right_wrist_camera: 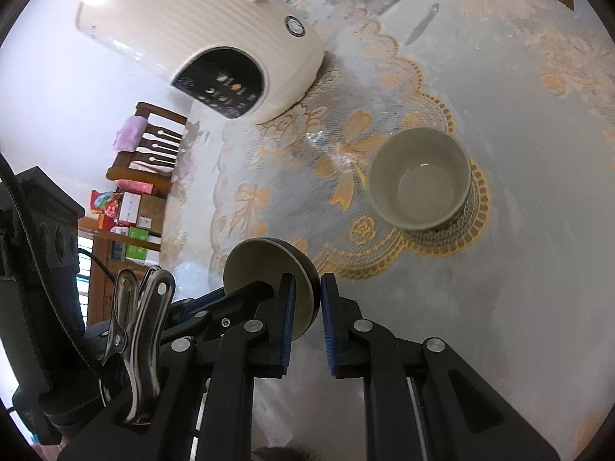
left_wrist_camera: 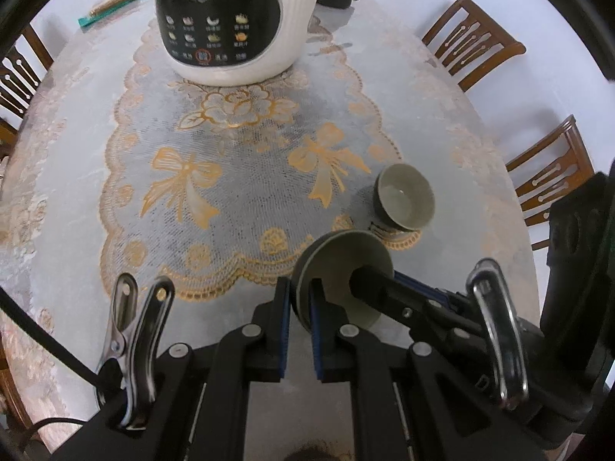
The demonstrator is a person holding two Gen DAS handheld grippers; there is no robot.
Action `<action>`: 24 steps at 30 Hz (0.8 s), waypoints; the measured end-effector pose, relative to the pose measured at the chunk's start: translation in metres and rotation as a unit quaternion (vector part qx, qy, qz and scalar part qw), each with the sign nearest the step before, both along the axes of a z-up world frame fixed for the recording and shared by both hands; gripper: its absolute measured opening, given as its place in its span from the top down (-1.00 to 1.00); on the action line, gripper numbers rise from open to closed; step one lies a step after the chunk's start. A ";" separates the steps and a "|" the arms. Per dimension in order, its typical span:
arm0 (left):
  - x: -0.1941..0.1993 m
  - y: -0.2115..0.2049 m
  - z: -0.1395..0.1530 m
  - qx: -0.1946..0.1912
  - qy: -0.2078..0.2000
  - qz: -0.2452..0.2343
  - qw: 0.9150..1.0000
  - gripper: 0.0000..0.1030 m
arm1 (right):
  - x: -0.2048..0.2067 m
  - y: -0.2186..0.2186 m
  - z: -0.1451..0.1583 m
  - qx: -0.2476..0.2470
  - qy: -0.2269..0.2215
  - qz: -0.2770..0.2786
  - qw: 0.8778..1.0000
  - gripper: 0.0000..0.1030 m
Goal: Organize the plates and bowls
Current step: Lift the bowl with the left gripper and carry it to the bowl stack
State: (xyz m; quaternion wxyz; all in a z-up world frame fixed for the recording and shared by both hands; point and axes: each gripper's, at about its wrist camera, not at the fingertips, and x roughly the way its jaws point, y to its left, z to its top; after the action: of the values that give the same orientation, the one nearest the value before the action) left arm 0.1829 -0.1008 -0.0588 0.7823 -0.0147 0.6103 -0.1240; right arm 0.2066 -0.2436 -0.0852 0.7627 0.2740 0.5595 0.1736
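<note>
A small grey-green dish [left_wrist_camera: 346, 253] with a dark outside is held tilted over the front edge of the lace mat. My left gripper [left_wrist_camera: 300, 288] is shut on its near rim. One of the right gripper's fingers [left_wrist_camera: 384, 288] reaches into the dish from the right. In the right wrist view the same dish [right_wrist_camera: 261, 261] stands almost on edge, and my right gripper [right_wrist_camera: 308, 284] is shut on its rim, with the left gripper's fingers [right_wrist_camera: 246, 296] on its other side. A second grey-green bowl [left_wrist_camera: 405, 198] [right_wrist_camera: 419, 178] stands upright on the mat, beyond the dish.
A large white electric cooker [left_wrist_camera: 230, 19] [right_wrist_camera: 215, 46] stands at the back of the lace mat [left_wrist_camera: 230, 176]. Wooden chairs [left_wrist_camera: 472, 42] [left_wrist_camera: 553, 176] ring the table on the right. Another chair [right_wrist_camera: 153, 142] stands by the far side. A green packet [left_wrist_camera: 115, 4] lies at the back left.
</note>
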 end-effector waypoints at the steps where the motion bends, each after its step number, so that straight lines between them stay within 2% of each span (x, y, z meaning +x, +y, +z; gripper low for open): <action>1: -0.005 0.000 0.004 0.001 -0.004 0.002 1.000 0.85 | -0.003 0.000 0.003 0.002 -0.001 0.001 1.000 0.69; 16: -0.091 0.020 0.038 0.002 -0.017 0.076 0.997 0.84 | -0.062 0.016 0.038 0.019 -0.011 0.073 0.997 0.69; 24: -0.131 0.027 0.041 0.005 -0.013 0.108 0.994 0.84 | -0.092 0.026 0.041 0.016 -0.003 0.112 0.994 0.69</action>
State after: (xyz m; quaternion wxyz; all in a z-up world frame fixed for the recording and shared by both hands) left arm 0.0520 -0.0739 -0.0179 0.7991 -0.0754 0.5954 -0.0361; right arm 0.1145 -0.2179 -0.0444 0.7359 0.2213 0.5814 0.2674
